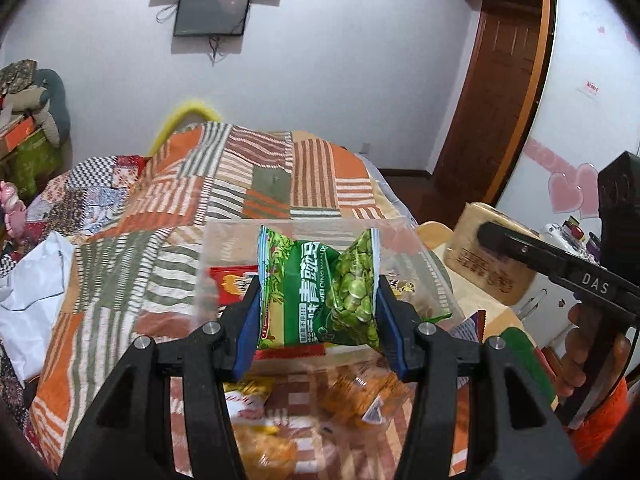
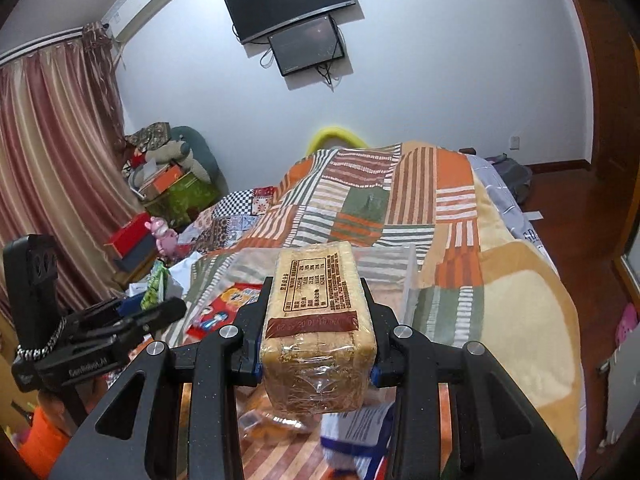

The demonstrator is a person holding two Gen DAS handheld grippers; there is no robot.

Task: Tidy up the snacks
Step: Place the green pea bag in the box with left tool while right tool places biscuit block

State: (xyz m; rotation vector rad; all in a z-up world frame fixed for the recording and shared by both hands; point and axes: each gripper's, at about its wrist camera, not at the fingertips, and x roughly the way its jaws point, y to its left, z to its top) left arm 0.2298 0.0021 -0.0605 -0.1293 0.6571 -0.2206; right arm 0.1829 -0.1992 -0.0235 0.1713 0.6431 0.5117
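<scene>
My left gripper [image 1: 316, 312] is shut on a green pea snack packet [image 1: 320, 292] and holds it above a clear plastic box [image 1: 224, 244] on the bed. A red packet [image 1: 230, 284] lies inside the box. My right gripper [image 2: 318, 316] is shut on a wrapped loaf of sliced bread [image 2: 318, 320], held above the bed; the loaf also shows at the right of the left wrist view [image 1: 486, 260]. The clear box [image 2: 410, 280] sits just beyond the loaf. The left gripper [image 2: 160, 312] shows at the left of the right wrist view.
Several orange and yellow snack packets [image 1: 360, 396] lie on the patchwork quilt [image 1: 248, 184] below my left gripper. A blue-and-white packet [image 2: 360, 428] lies under the loaf. A white bag [image 1: 32, 284] is at the left. Boxes and plush toys [image 2: 168, 172] are piled by the curtain.
</scene>
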